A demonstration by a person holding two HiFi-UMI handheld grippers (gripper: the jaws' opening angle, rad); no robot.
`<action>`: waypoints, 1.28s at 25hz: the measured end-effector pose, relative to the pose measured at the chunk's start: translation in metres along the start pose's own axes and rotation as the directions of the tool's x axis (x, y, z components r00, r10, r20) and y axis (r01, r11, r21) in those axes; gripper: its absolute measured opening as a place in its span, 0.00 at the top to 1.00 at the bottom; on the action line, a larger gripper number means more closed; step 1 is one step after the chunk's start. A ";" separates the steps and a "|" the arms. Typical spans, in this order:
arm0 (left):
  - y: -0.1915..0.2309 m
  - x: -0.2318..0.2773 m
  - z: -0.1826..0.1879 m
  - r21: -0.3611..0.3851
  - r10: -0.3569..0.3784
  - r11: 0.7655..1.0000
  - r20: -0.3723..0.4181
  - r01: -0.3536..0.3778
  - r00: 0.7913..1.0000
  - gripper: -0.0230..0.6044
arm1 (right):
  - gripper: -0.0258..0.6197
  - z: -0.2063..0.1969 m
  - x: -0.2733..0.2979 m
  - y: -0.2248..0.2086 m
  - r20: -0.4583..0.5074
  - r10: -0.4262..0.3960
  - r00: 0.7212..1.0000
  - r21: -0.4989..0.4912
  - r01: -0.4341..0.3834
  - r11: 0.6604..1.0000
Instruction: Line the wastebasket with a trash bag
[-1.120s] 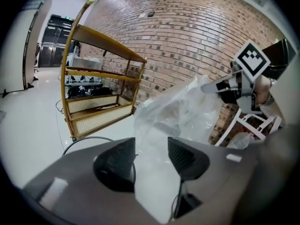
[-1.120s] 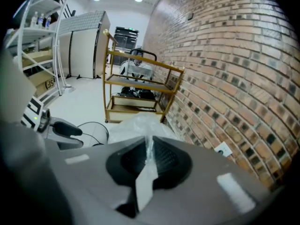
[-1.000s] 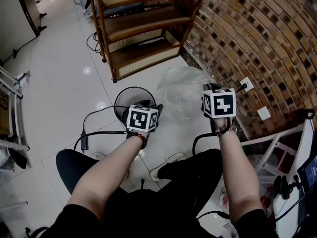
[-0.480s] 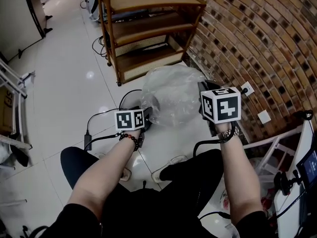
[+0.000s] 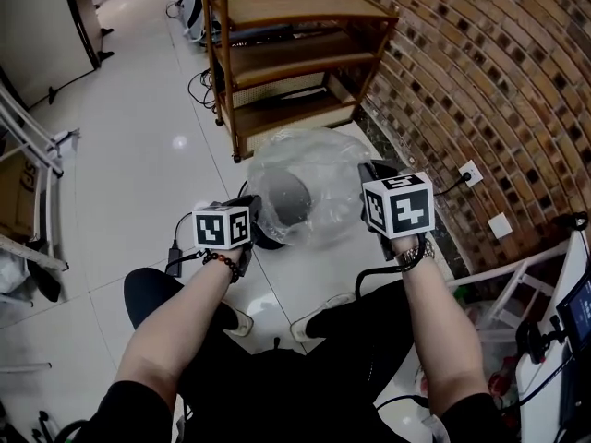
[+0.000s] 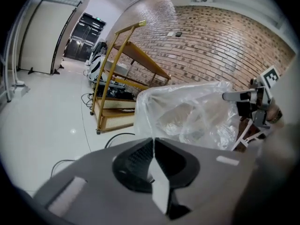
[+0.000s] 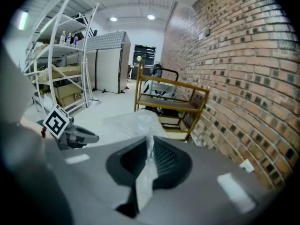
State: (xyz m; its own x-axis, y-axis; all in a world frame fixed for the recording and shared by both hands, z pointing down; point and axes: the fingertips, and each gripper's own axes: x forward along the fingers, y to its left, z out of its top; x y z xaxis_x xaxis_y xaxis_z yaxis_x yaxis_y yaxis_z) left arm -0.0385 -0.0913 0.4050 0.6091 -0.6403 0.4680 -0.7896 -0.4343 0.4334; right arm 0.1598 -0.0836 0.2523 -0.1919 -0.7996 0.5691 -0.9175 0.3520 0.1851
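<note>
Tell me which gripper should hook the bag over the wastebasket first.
Left, probably: left gripper, just closed on the trash bag, is beside the wastebasket; right gripper, also gripping it, sits farther.

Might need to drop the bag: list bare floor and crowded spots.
Bare: white floor between the wooden shelf unit and the white rack. Crowded: around the wastebasket, with the trash bag, cables and brick wall close.

trash bag (image 5: 319, 164) over wastebasket (image 5: 280, 206), shelf (image 5: 295, 58) behind, wall (image 5: 499, 72) at right
</note>
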 end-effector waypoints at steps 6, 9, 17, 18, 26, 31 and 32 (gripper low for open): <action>0.006 -0.024 0.017 0.055 0.001 0.998 0.034 -0.002 0.999 0.96 | 0.95 -0.011 0.015 0.018 0.012 0.037 0.999 0.028 -0.037 0.999; 0.011 -0.037 0.028 0.090 0.013 0.996 0.047 -0.017 0.999 0.96 | 0.95 -0.014 0.025 0.025 0.013 0.054 0.998 0.052 -0.055 0.997; 0.022 -0.059 0.043 0.169 0.047 0.984 0.041 -0.053 0.998 0.96 | 0.95 -0.034 0.051 0.045 0.014 0.098 0.995 0.130 -0.099 0.987; 0.023 -0.060 0.043 0.179 0.050 0.982 0.034 -0.056 0.998 0.96 | 0.95 -0.036 0.054 0.047 0.010 0.106 0.994 0.137 -0.106 0.985; 0.031 -0.060 0.042 0.263 0.080 0.962 -0.021 -0.072 0.997 0.96 | 0.95 -0.057 0.075 0.055 -0.012 0.118 0.993 0.172 -0.114 0.978; 0.035 -0.047 0.033 0.300 0.098 0.951 -0.072 -0.072 0.993 0.96 | 0.95 -0.076 0.087 0.053 -0.040 0.117 0.992 0.208 -0.106 0.972; 0.036 -0.045 0.031 0.309 0.103 0.948 -0.079 -0.073 0.992 0.96 | 0.95 -0.080 0.090 0.052 -0.046 0.112 0.993 0.212 -0.100 0.972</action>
State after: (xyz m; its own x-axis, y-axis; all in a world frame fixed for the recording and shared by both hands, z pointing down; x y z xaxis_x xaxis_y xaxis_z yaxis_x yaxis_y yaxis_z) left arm -0.0967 -0.0982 0.3761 0.5287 -0.6292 0.5697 -0.8165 -0.5604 0.1389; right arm 0.1228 -0.0982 0.3776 -0.2776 -0.7320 0.6223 -0.9466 0.3189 -0.0472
